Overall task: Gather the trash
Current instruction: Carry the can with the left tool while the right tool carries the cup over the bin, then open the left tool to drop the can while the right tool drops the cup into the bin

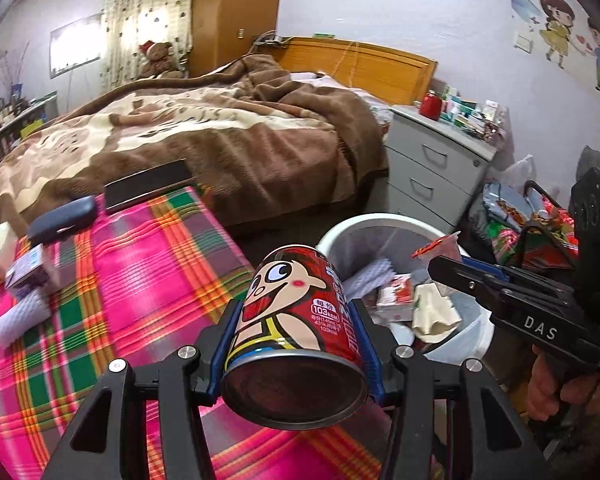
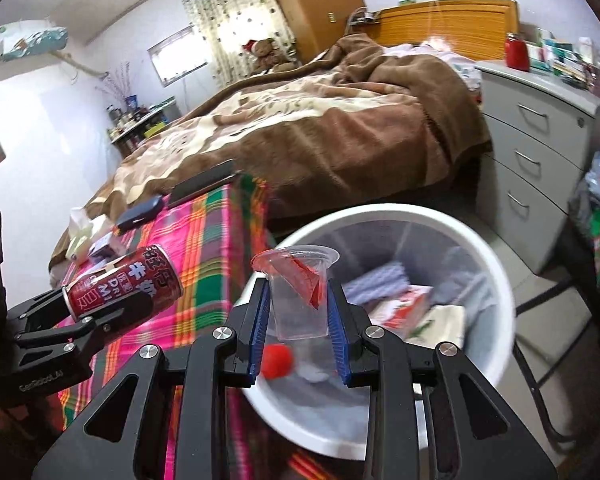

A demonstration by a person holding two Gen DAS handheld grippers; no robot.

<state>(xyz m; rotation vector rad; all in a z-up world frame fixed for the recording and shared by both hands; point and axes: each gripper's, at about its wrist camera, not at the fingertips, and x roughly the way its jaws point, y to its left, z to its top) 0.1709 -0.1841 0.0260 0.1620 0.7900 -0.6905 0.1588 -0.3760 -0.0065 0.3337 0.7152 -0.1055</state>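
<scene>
Both claws carry trash toward the white bin point(image 2: 496, 280). Left claw point(image 1: 296, 312) is clamped on a red drink can point(image 1: 296, 300), over the edge of the plaid surface point(image 1: 140, 264). Right claw point(image 2: 298, 300) is clamped on a clear plastic cup point(image 2: 296, 304), already above the bin. Next, I think, each claw must come over the bin's mouth and let go.

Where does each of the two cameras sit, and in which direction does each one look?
Left wrist: on the left claw, looking along its fingers at the red can it grips; the right claw and a hand show.
Right wrist: on the right claw, looking over the clear cup it grips into the white bin; the left claw shows.
Shared: bin, can, plaid cloth, bed.
</scene>
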